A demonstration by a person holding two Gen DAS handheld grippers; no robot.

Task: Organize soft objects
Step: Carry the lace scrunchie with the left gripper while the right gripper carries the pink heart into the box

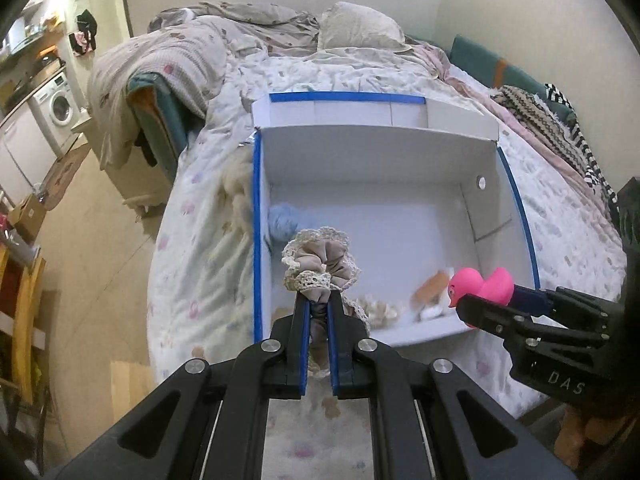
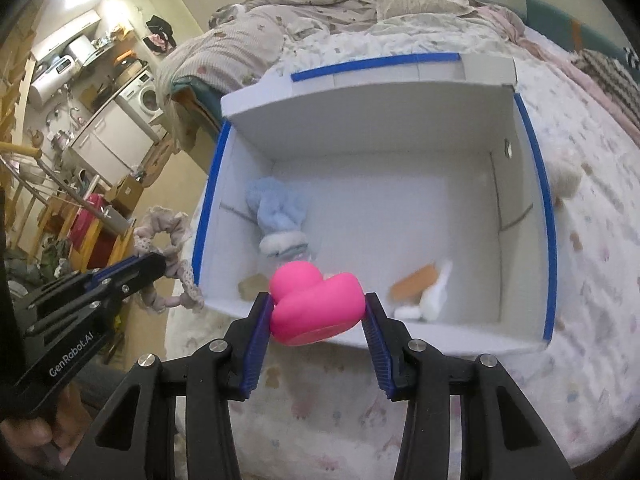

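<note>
Holding 2 items above the bed: left gripper (image 1: 318, 312) fingers pinched nearly shut on the scrunchie (image 1: 318, 260), right gripper (image 2: 318, 312) fingers half-open around the pink duck (image 2: 316, 304). Released short of the box (image 2: 400, 92), either probably bounces off its near wall.

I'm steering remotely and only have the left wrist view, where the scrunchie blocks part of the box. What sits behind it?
Observer: A blue plush toy lies whole on the floor of the white box, near its left wall.
Operator: Is the duck gripped properly?
Observer: The right gripper holds the pink duck by both sides, pads pressing.
Operator: Anything outside the box on the right?
Observer: A cream fluffy object rests on the bed beside the right wall.
</note>
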